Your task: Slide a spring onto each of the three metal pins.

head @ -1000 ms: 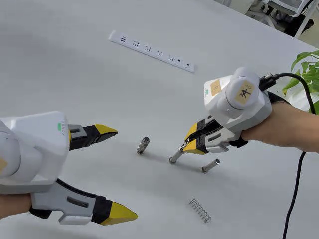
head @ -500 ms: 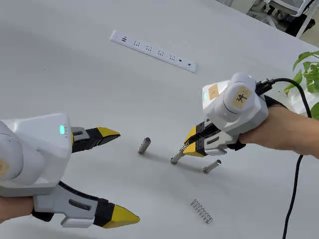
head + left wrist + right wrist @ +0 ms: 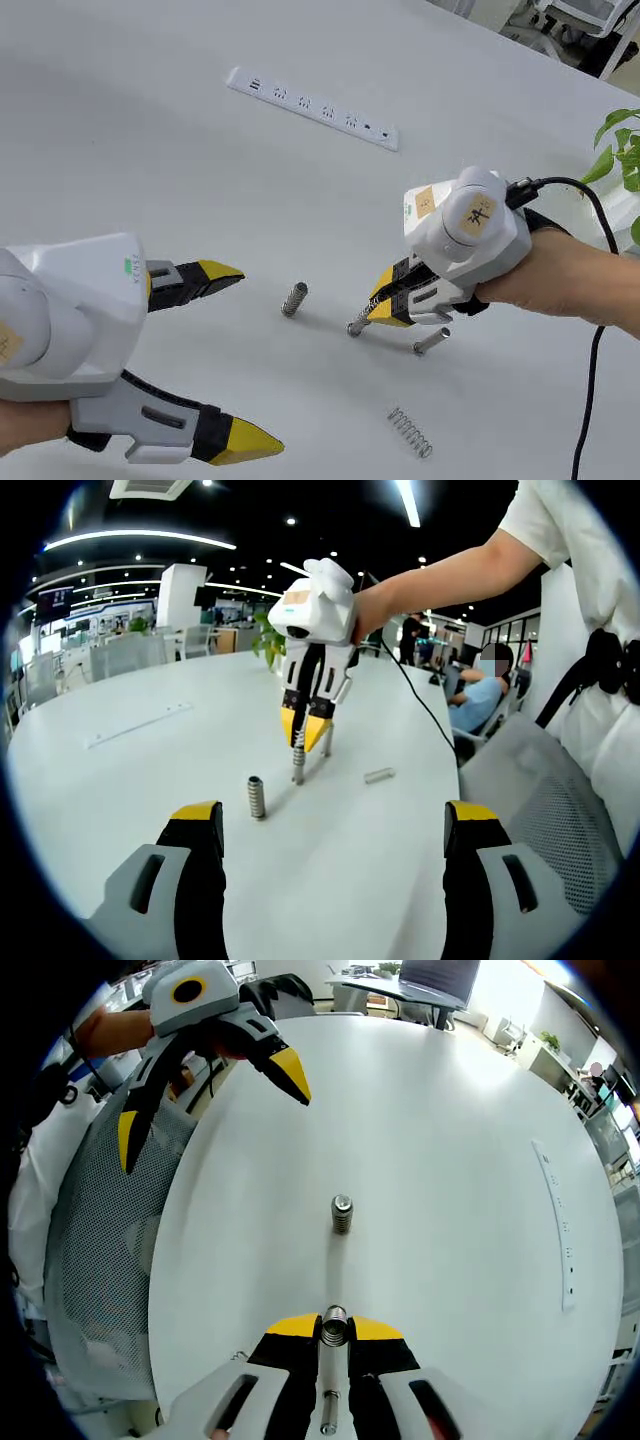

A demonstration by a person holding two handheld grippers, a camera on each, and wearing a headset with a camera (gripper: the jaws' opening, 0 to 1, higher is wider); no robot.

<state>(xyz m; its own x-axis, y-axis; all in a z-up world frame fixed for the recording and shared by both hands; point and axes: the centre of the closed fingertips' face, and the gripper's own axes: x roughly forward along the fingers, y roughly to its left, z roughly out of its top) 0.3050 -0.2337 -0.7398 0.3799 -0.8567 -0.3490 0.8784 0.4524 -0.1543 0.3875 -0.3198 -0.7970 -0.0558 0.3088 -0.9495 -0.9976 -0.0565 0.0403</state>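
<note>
Right claw (image 3: 385, 305) is pinched shut on the held pin (image 3: 358, 324), which carries a spring on its shaft: coils show right at the yellow tips in the right gripper view. The pin is tilted and its lower end touches the surface (image 3: 150, 120). Left claw (image 3: 232, 358) is wide open and holds nothing, well apart on the near left, aimed across at the work

Task things:
- finished pin (image 3: 294, 298) stands upright with its spring on, just left of the held pin
- bare pin (image 3: 431, 341) lies flat just right of the right claw
- loose spring (image 3: 410, 432) lies flat nearer the person, apart from the bare pin
- power strip (image 3: 315, 108) sits far back, out of the way

Judgement: one pin of three done, second in hand. Cannot tell how far down its spring sits

What could go wrong:
- the claw grips over the coils, so on release the spring may rebound and ride up or pop off the pin
- the held pin rests tilted on one end; let go off-vertical and it tips, and could roll into the finished pin and knock it down
- the bare pin is round and loose beside the right claw; a brush from the claw would send it rolling
- the loose spring is thin and lies flat; a hard pinch squashes it, a light one lets it flick away
- the left claw braces nothing, so any pin can skid while a spring is pushed on
</note>
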